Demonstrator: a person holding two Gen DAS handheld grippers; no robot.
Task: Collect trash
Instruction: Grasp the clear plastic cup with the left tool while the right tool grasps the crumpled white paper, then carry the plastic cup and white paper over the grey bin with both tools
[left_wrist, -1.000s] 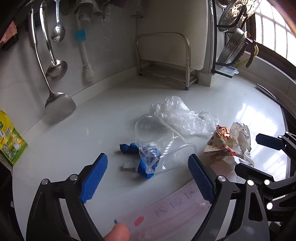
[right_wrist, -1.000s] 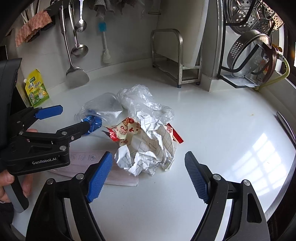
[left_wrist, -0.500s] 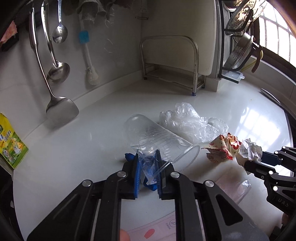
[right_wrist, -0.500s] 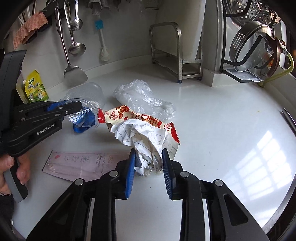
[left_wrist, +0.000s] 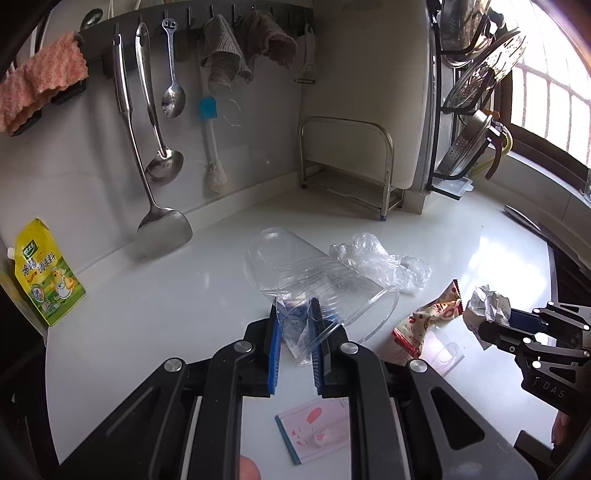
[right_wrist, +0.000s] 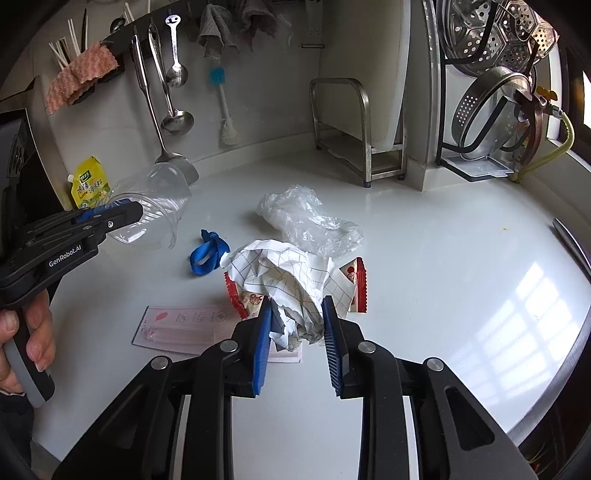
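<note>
On the white kitchen counter (right_wrist: 461, 258), trash lies scattered ahead of two hand-held grippers. Left gripper (left_wrist: 295, 325): jaws drawn narrow, blue pads clamped on the rim wall of a clear plastic cup (left_wrist: 314, 280). The cup lies on its side in the grip, base pointing away toward the wall, and in the right wrist view it hangs clear of the counter. A hand (right_wrist: 26, 336) grips the left gripper's handle.

Right gripper (right_wrist: 295, 317): jaws partly closed, pads pressing both sides of a crumpled grid-lined paper (right_wrist: 291, 284). A red-edged snack wrapper (right_wrist: 356, 284) sits under and around the paper; whether the pads also catch it cannot be determined.

Items on the counter:
- crumpled clear plastic bag (right_wrist: 306, 218), just behind the paper;
- blue strap (right_wrist: 207, 254), left of the paper, near the cup;
- flat pink packet (right_wrist: 184, 325), partly under the paper bundle.

Behind, a yellow seasoning pouch (left_wrist: 48, 273) leans against the wall. A ladle (left_wrist: 162, 166), a spatula (left_wrist: 164, 230), a spoon (left_wrist: 173, 99) and a blue brush (left_wrist: 208, 110) hang from a rail. A metal rack (left_wrist: 347, 166) stands in the corner.
</note>
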